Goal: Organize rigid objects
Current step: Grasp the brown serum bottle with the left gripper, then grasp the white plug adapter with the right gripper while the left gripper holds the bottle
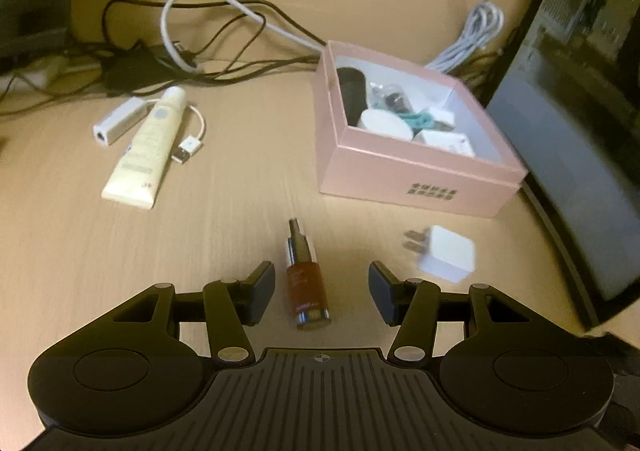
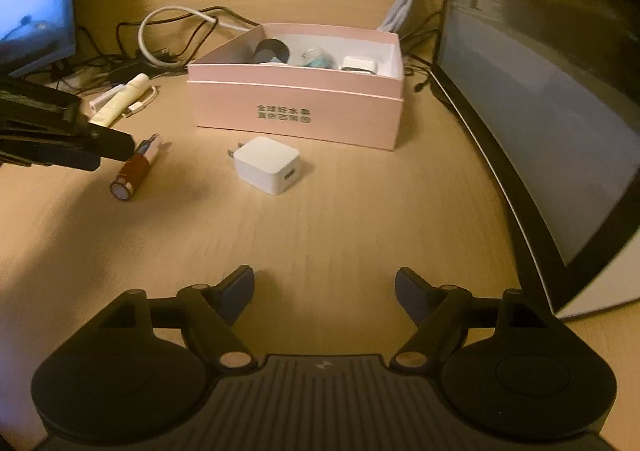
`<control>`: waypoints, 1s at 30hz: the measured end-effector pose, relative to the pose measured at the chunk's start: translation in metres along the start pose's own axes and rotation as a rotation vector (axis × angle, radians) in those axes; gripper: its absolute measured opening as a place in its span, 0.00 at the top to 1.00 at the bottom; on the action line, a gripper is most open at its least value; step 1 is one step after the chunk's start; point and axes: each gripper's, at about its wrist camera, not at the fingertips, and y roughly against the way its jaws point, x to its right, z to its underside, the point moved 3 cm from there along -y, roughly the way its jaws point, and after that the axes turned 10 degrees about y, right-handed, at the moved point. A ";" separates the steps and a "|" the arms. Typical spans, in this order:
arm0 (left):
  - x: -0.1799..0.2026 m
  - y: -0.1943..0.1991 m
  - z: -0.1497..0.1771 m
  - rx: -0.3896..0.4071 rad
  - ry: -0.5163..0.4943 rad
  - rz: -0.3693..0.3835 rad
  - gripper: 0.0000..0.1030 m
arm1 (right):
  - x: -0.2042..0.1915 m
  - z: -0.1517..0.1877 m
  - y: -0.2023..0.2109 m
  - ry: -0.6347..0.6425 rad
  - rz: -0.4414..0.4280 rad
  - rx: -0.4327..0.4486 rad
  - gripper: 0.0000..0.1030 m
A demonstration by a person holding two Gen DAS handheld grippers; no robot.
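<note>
Left gripper [image 1: 322,293] spread wide, straddled small brown bottle [image 1: 306,287] lying on desk [image 1: 224,235], lined up for pinch. Right gripper [image 2: 324,295] spread, empty, held back from white charger [image 2: 268,165]. Both items lay just before pink box [image 2: 296,111], likely destination.

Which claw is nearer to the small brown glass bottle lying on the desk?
Left. The left claw is open, its fingers on either side of the small brown glass bottle. The right claw is open over bare desk, well back from the bottle.
</note>
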 end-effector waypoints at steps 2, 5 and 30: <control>0.003 -0.008 0.000 -0.009 -0.016 -0.025 0.48 | -0.001 0.002 0.000 -0.004 -0.001 0.008 0.19; 0.005 -0.015 0.003 -0.024 -0.037 -0.053 0.58 | -0.001 0.004 0.000 -0.020 0.004 0.010 0.15; -0.005 -0.010 0.013 -0.028 -0.099 -0.027 0.77 | -0.011 -0.028 -0.016 0.117 -0.122 -0.017 0.13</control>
